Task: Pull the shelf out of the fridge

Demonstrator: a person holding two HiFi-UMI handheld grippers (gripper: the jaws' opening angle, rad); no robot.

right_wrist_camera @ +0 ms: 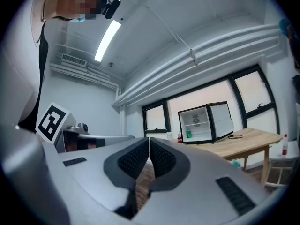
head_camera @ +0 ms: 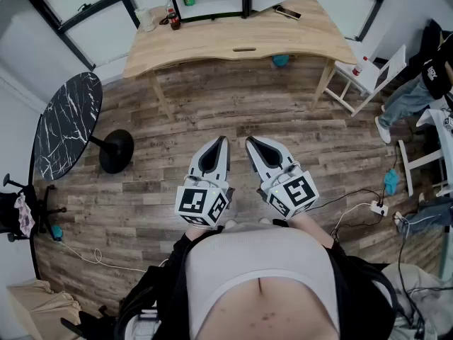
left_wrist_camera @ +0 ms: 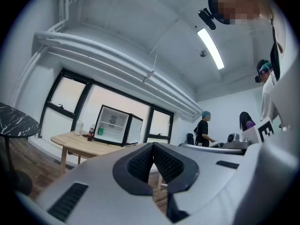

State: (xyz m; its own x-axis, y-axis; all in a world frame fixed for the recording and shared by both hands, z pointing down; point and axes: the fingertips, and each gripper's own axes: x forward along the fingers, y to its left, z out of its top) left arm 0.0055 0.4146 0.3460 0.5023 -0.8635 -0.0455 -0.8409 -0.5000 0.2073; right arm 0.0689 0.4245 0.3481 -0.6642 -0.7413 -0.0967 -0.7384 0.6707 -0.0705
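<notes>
Wood table (head_camera: 233, 37) far centre, w/ dark soda bottle (head_camera: 173, 18) & clear jar (head_camera: 146, 18) at its left end, phone (head_camera: 287, 11) toward the right end. Round black marble table (head_camera: 67, 122) at left, on a black disc base. White chair (head_camera: 371, 76) just right of the wood table, small bottle (head_camera: 359, 66) on its seat. Person (head_camera: 425, 76) far right. Power strip (head_camera: 377, 207) & blue cloth (head_camera: 391, 181) on plank floor (head_camera: 212, 112), near right.

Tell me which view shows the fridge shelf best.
The right gripper view: the open fridge faces the camera, its shelf crossing the interior. The left gripper view shows it smaller and more obliquely. The head view crops the fridge at the frame's top edge.
</notes>
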